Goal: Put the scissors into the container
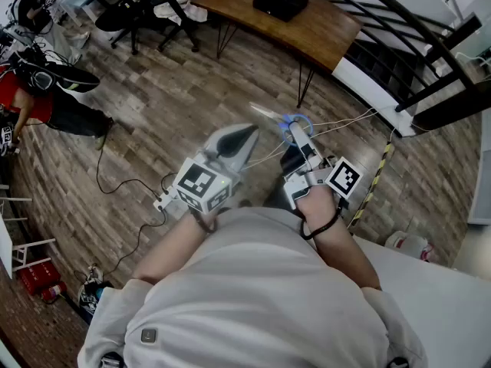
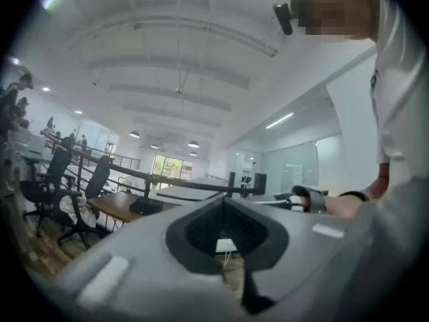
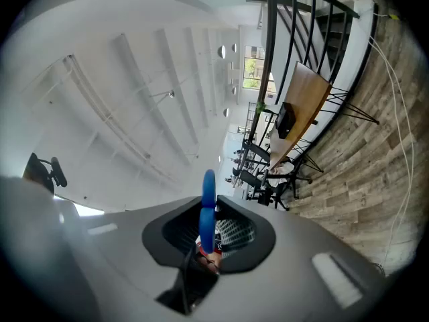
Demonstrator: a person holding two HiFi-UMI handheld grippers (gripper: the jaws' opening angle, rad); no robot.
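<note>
Carrying scissors [image 3: 206,206] pinched between right gripper [image 1: 299,140] jaws, left gripper [image 1: 244,136] jaws closed, empty; next: bring jaws over the unseen container.

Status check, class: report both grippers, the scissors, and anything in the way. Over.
Left gripper shut, empty. Right gripper shut on blue-handled scissors, held in the air. Container not in view.

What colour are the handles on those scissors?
Blue. The scissors show their handles best in the right gripper view.
</note>
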